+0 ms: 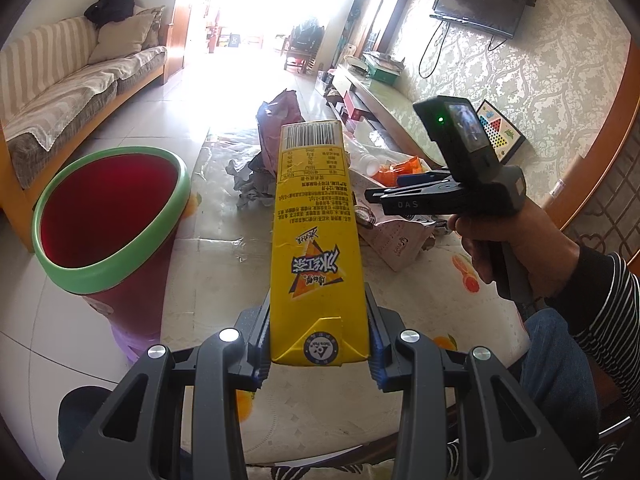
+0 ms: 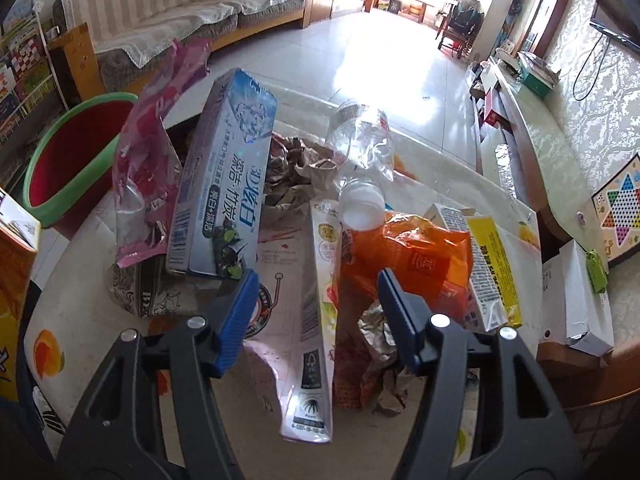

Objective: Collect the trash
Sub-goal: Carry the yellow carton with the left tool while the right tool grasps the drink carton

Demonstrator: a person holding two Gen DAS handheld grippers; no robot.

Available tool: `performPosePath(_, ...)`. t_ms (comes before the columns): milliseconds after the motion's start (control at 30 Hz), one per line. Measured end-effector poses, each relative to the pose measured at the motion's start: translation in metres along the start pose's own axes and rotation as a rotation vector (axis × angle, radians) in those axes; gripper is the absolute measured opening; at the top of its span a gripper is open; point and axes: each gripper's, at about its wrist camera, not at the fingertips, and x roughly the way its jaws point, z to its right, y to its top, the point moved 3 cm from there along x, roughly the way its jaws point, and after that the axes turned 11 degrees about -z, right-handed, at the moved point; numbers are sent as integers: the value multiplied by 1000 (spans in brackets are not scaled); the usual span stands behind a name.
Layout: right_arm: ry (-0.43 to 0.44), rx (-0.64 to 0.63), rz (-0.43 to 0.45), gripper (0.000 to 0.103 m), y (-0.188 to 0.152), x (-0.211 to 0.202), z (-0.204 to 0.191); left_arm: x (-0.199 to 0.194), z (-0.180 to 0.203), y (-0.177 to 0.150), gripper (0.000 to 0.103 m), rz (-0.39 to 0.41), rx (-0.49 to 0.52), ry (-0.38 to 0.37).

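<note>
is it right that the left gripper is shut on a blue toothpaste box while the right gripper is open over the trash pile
Not quite. The left wrist view shows the left gripper shut on a yellow drink carton, not the blue toothpaste box. The right gripper is indeed open over the trash pile.

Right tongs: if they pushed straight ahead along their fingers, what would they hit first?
Probably the flattened white carton lying lengthwise between the open right tongs, with the orange plastic bag just beyond; depth is hard to judge.
</note>
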Motion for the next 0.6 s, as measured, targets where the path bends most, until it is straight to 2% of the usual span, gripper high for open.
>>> performPosePath(67, -6, -29, -58, 56, 1, 11, -3, 0, -1, 0, 35, 2, -3, -1)
performPosePath(133, 30, -36, -70, 50, 2, 15, -5, 0, -1, -1, 35, 3, -7, -3)
performPosePath(167, 35, -43, -72, 44, 2, 14, -6, 0, -1, -1, 35, 5, -8, -4)
performPosePath(233, 26, -35, -66, 18, 5, 10, -6, 0, -2, -1, 35, 5, -11, -6)
performPosePath(433, 78, 3, -87, 17, 0, 2, -4, -2, -1, 0, 35, 11, -2, -9)
performPosePath(600, 85, 48, -50, 17, -18, -29, 0, -5, 0, 1, 35, 22, 2, -6)
